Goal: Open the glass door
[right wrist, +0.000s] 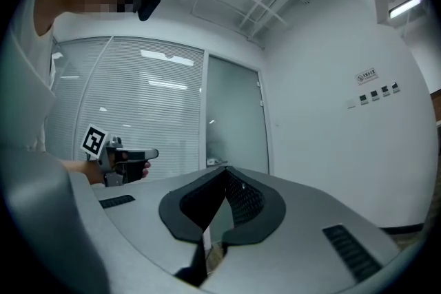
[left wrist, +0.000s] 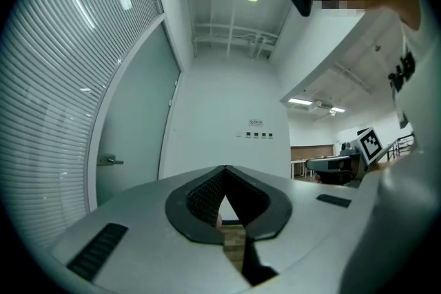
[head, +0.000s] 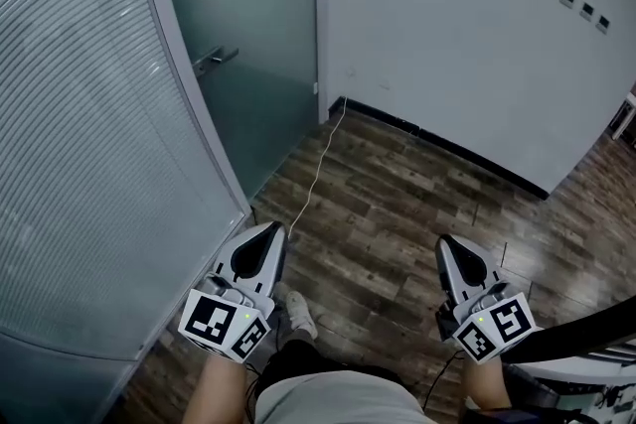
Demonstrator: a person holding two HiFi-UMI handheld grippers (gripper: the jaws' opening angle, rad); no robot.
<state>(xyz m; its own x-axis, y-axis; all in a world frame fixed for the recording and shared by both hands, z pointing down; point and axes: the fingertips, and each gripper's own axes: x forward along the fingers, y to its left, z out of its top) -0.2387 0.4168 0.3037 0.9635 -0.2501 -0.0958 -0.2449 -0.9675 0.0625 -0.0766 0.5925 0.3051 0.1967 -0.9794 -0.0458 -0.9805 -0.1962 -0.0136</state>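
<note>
— Where is our frosted glass door (head: 253, 65)?
— Ahead on our left, with its lever handle (head: 215, 58) well apart from both tools.
— And the grippers?
— Our left gripper (head: 268, 231) and right gripper (head: 449, 243) are both clenched and empty, above the wood floor (head: 397, 204). A white cable (head: 320, 159) crosses the floor between us and the door. The ribbed partition (head: 79, 164) stands just beside our left gripper.

Wood-plank floor (head: 397, 213), thin white cable (head: 317, 176), white wall (head: 447, 35)

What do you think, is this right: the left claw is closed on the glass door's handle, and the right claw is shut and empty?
No. The head view shows the left claw shut on nothing, apart from the handle. The rest holds.
</note>
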